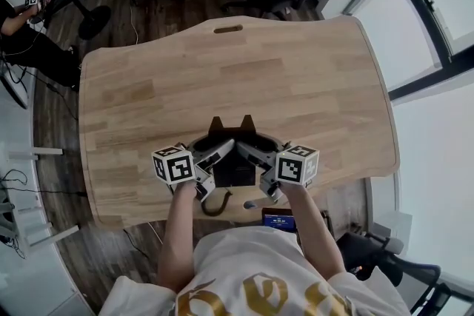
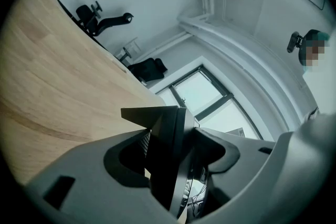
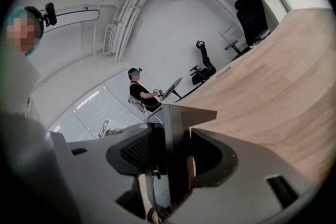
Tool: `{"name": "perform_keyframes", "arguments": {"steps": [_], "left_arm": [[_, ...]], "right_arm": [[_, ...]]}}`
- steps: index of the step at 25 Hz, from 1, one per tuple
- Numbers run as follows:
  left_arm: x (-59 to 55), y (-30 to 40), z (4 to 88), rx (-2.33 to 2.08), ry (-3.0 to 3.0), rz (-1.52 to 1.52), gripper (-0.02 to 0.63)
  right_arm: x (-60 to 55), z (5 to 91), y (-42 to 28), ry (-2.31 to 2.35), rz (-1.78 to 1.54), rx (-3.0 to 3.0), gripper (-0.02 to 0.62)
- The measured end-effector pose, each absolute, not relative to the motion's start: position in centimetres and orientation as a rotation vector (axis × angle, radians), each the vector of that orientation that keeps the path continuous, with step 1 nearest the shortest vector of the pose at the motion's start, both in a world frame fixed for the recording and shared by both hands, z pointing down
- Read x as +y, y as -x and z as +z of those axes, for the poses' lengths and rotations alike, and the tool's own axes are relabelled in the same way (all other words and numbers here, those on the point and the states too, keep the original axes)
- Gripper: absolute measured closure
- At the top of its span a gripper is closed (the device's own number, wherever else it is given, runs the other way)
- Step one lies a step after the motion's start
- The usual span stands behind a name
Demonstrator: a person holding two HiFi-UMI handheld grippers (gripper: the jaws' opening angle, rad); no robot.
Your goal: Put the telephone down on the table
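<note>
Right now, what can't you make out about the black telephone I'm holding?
Head view: both tongs cover the sides of the black telephone; whether it touches the light wooden table is hidden.
Left gripper view: the left tongs show only its dark edge.
Right gripper view: the right tongs likewise hide its face.

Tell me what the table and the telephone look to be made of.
Table: wood, seemingly strips joined side by side, with a matt to satin clear finish; the pale staves differ in tone and grain. Telephone: probably moulded plastic, black and smooth, with a slight sheen along its edges in the left gripper view; painted metal cannot be ruled out.
</note>
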State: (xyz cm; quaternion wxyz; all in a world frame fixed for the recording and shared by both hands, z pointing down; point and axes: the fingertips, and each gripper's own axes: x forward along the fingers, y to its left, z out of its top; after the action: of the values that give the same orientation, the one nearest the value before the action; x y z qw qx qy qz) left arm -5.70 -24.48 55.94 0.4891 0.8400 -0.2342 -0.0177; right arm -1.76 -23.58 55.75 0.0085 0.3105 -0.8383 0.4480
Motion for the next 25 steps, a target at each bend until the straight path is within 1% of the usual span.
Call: {"name": "perform_keyframes", "arguments": {"steps": [25], "left_arm": [[-30.1, 5.5, 63.0, -0.633, -1.899, -0.015, 0.359]], "right_arm": [[-29.4, 62.8, 1.4, -0.901, 1.582, -2.473, 0.387]]}}
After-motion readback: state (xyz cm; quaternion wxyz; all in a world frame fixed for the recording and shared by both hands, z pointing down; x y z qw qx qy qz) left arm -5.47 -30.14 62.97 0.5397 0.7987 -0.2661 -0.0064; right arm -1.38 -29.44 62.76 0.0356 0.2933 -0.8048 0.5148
